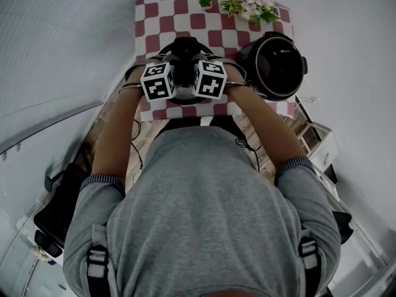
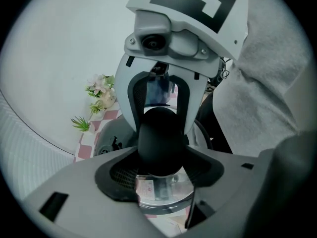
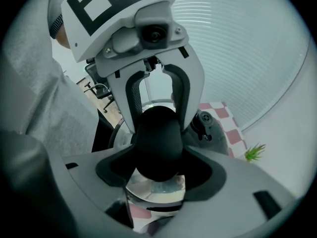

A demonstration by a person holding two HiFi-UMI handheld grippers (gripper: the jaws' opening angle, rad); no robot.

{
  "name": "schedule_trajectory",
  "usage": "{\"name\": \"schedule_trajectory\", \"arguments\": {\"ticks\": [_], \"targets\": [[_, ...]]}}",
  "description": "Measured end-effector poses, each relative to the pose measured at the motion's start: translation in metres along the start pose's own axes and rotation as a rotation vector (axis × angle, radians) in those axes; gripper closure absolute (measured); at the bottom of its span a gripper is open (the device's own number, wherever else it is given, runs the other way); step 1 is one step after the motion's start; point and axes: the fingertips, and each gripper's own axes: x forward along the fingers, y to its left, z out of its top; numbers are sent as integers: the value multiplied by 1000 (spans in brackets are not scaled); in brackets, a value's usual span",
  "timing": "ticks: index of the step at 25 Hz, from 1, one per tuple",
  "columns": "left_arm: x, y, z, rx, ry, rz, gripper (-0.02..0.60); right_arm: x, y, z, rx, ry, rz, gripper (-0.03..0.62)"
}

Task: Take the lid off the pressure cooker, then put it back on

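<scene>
The pressure cooker (image 1: 275, 64) stands open on the right of the checkered table (image 1: 185, 17), its dark inside showing. Its lid (image 1: 184, 95) hangs in the air left of the pot, mostly hidden under the two marker cubes. My left gripper (image 1: 168, 74) and right gripper (image 1: 201, 73) face each other over it. In the left gripper view my left gripper (image 2: 161, 168) is shut on the lid's black knob (image 2: 161, 140), with shiny lid metal (image 2: 163, 192) below. The right gripper view shows my right gripper (image 3: 158, 170) shut on the same knob (image 3: 158, 143) from the other side.
Artificial flowers (image 1: 257, 5) and a small green plant (image 1: 205, 2) stand along the table's far edge. A white stand (image 1: 322, 147) sits on the floor to the right, and a dark bag (image 1: 59, 206) lies at the lower left.
</scene>
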Motion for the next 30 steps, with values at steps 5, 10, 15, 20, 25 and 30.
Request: {"name": "schedule_trajectory", "arguments": {"ticks": [5,10,15,20,25,30], "targets": [[-25,2,16,34,11,13,284,-29,-2,13,9,-15,-34,303],[-53,2,42,96,25,16,284,-66,-2,19,31,-33,-79,303],[-71,5,80,168,20,20,284,-107,-6,11,66,-54,-138,303],[-70,11,125,220,6,10,284,-143,-12,-16,103,-54,-171,303],[-56,15,172,268,-5,-6,284,-169,-22,-57,137,-46,-213,303],[-35,20,216,310,-4,-23,284,-187,-31,-102,170,-48,-241,303]]}}
